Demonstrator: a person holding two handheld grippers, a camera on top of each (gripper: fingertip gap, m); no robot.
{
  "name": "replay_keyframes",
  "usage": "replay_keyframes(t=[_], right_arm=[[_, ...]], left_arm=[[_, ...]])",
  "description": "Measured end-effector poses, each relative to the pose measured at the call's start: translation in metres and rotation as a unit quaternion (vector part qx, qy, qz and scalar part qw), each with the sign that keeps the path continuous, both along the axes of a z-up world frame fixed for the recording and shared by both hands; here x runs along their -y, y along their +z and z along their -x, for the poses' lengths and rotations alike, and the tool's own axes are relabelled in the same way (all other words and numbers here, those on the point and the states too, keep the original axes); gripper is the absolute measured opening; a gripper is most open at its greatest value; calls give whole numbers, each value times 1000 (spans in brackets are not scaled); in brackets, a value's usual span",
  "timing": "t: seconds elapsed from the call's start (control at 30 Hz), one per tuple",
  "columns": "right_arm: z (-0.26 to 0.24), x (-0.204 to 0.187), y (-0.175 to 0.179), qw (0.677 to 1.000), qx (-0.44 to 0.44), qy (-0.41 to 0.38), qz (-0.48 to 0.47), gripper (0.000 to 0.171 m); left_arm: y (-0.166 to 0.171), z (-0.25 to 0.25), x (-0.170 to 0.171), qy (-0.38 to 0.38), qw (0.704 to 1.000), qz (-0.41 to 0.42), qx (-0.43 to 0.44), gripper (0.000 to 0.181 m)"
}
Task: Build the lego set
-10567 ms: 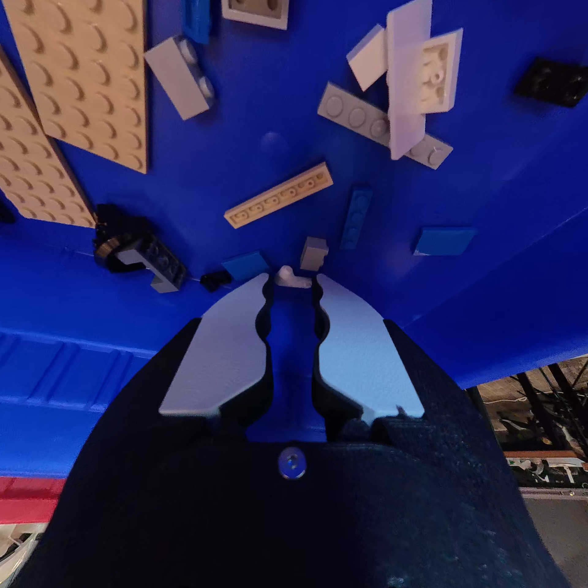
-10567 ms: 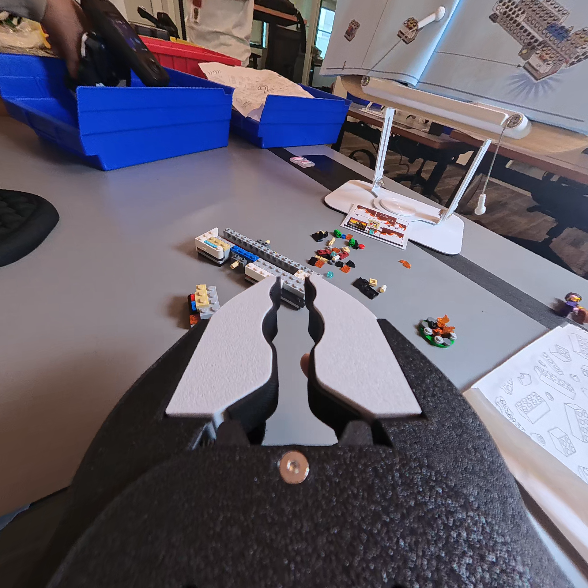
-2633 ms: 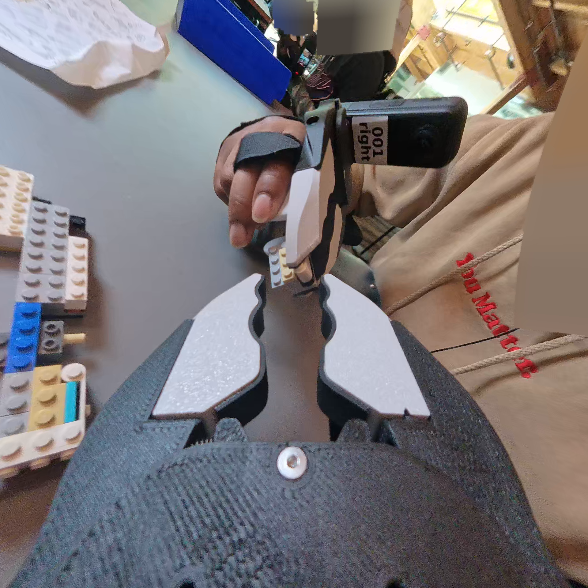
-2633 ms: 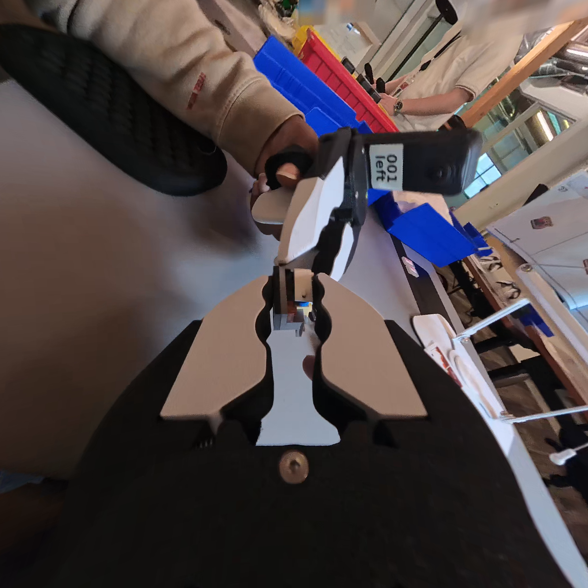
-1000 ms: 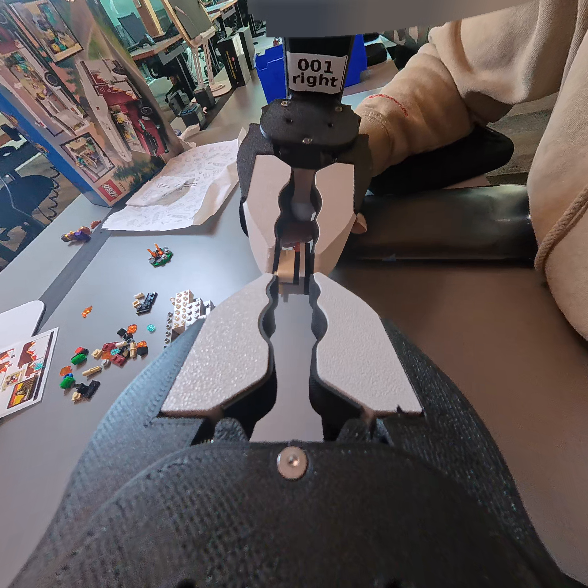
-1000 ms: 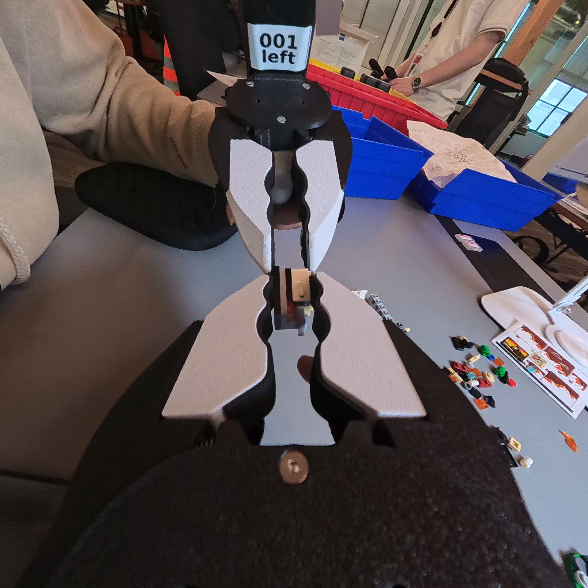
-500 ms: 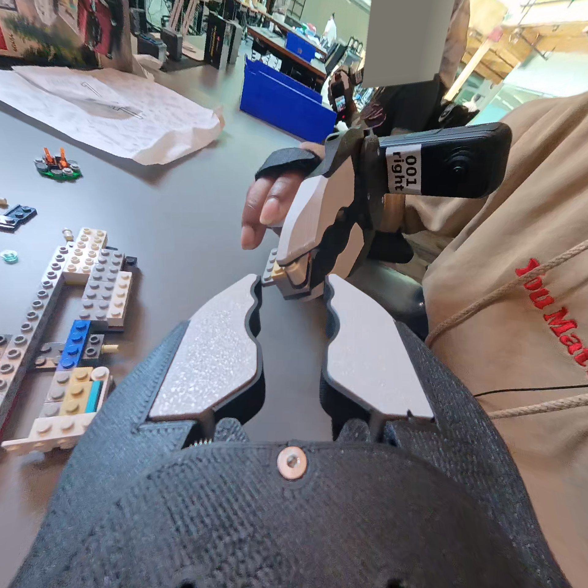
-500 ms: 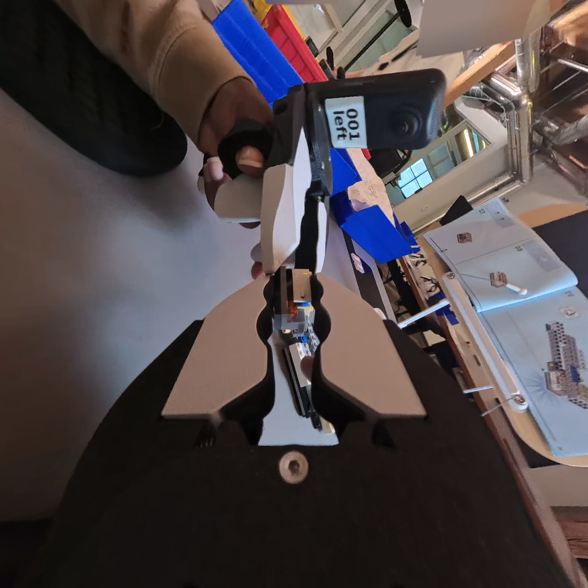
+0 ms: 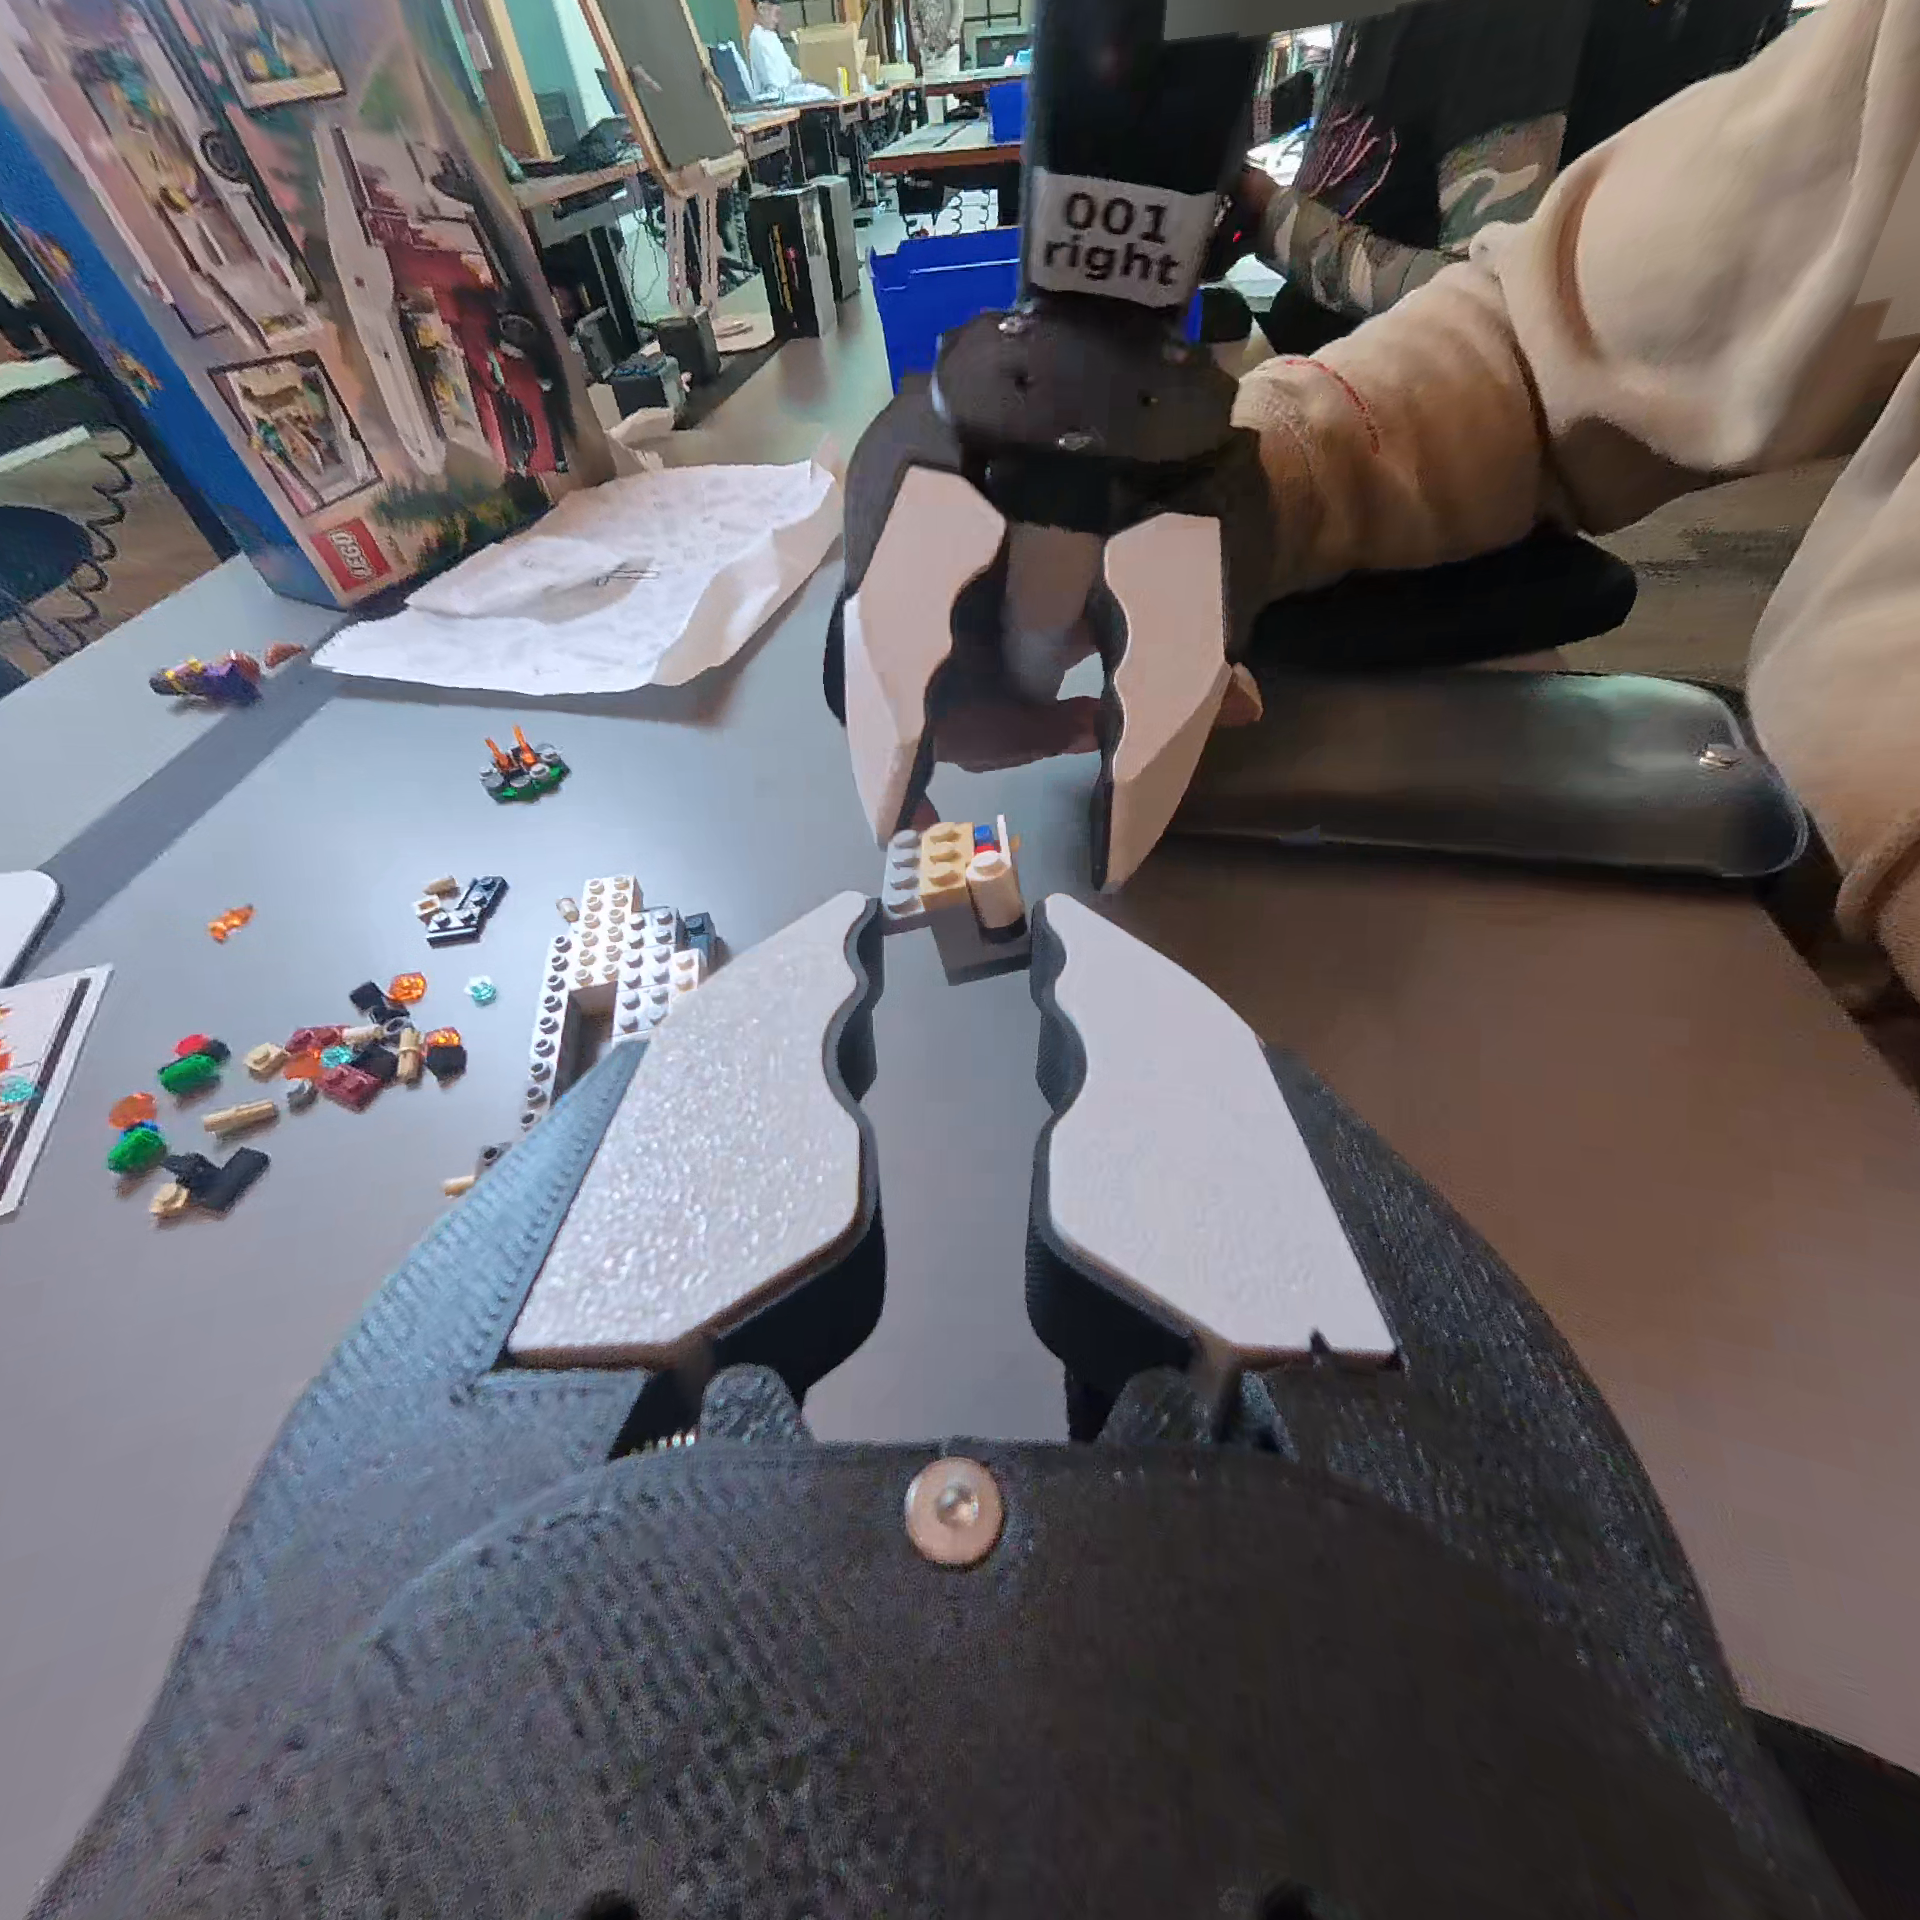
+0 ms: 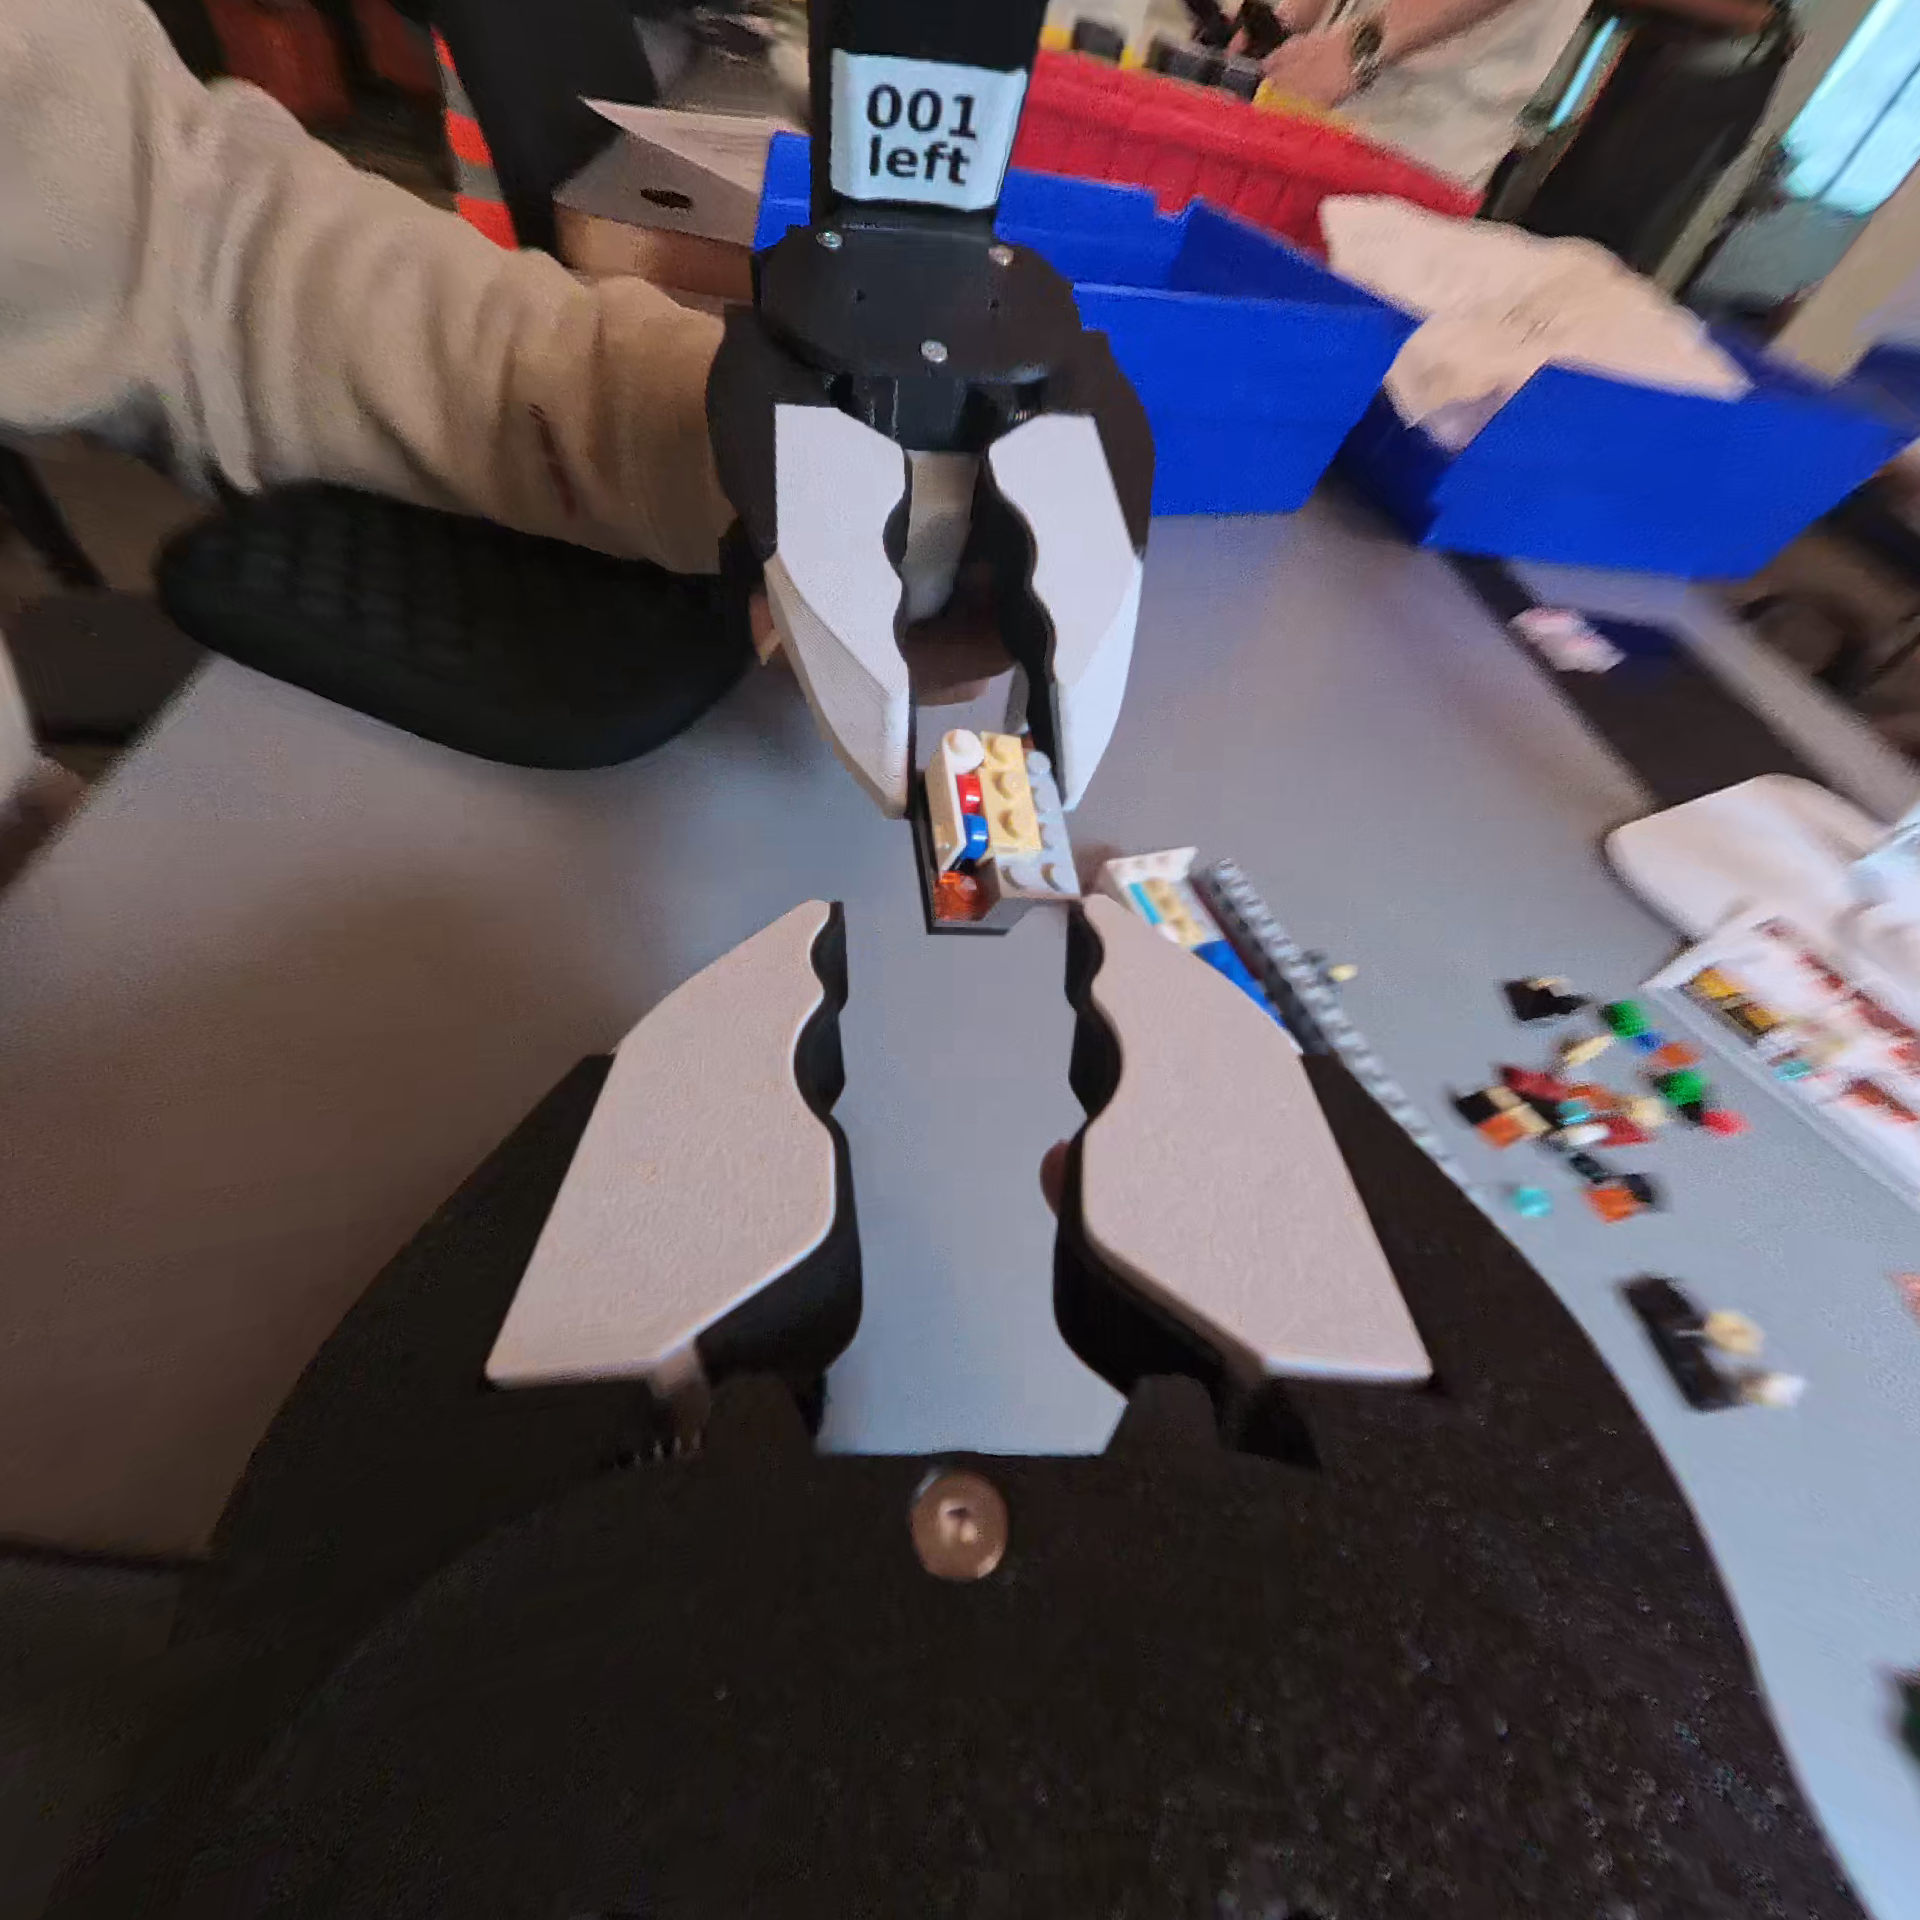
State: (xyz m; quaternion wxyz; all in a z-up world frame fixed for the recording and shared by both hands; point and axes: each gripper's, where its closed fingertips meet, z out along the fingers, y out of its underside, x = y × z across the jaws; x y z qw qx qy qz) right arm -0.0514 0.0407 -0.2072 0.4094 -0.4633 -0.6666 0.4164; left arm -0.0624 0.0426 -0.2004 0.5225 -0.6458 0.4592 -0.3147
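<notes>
A small lego assembly [image 9: 951, 868] of grey, tan, white, red and blue pieces hangs above the grey table [image 9: 312, 831]. My left gripper [image 9: 956, 906] is shut on it at the fingertips. The right wrist view shows the same assembly [image 10: 987, 831] pinched between the left gripper's [image 10: 982, 795] white fingers. My right gripper [image 10: 956, 914] is open and empty, its tips just short of the assembly. In the left wrist view the right gripper [image 9: 997, 850] faces me with its jaws spread on either side of the assembly.
A larger grey and white build [image 9: 613, 966] lies on the table left of my left gripper, with loose small pieces [image 9: 312, 1060] beyond it. A lego box [image 9: 312, 312], a paper bag [image 9: 623, 582] and a black wrist rest [image 9: 1455, 748] are near. Blue bins [image 10: 1247, 364] stand behind. Less than 4 cm separates the two grippers' tips.
Half a second ago the right gripper was shut on the assembly and the left was open around it. Now the left is shut on it and the right has opened and let go.
</notes>
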Motion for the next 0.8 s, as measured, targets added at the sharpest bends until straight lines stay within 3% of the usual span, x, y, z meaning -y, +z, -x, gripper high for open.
replay_keyframes(t=[0.1, 0.27, 0.43, 0.8], right_arm=[[0, 2, -8, 999, 21, 5, 46, 40], [2, 1, -21, 998, 53, -7, 25, 28], [4, -3, -37, 995, 97, -16, 13, 27], [-1, -25, -71, 963, 255, -17, -91, 28]], left_arm=[[-3, -3, 3, -11, 1000, -11, -5, 27], [-14, -11, 8, -26, 999, -22, -36, 27], [-26, -9, 4, -17, 998, -13, -62, 26], [-36, 9, -10, 16, 997, 5, -78, 34]])
